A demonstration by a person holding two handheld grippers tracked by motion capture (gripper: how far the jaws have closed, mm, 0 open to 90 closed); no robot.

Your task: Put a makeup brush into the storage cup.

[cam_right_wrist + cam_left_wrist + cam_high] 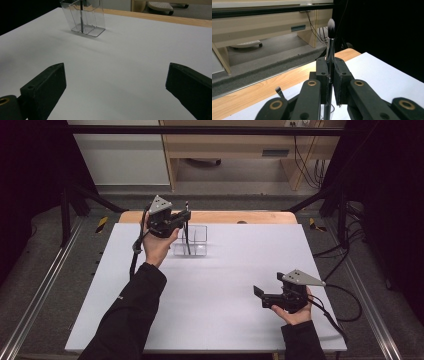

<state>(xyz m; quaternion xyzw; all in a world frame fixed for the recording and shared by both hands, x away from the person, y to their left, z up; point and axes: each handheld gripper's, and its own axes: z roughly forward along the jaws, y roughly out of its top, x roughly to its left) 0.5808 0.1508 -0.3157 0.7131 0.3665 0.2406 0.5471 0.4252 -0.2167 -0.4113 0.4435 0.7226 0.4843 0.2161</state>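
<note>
Right claw idle near me, left claw holding a brush at the far holder.

Nearest to me, my right claw [259,296] sits low over the white table [220,285] at its near right, jaws wide apart with nothing between them. Farther out, on the left, my left claw [187,216] is clamped narrow on a brush [330,47]; in the left claw view the handle stands upright between the pads, bristles at the top. That brush hangs over the clear holder [192,241], which stands at the table's far side, well apart from the right claw. A second brush [279,91] leans inside the holder, just beside and below the left claw.
</note>
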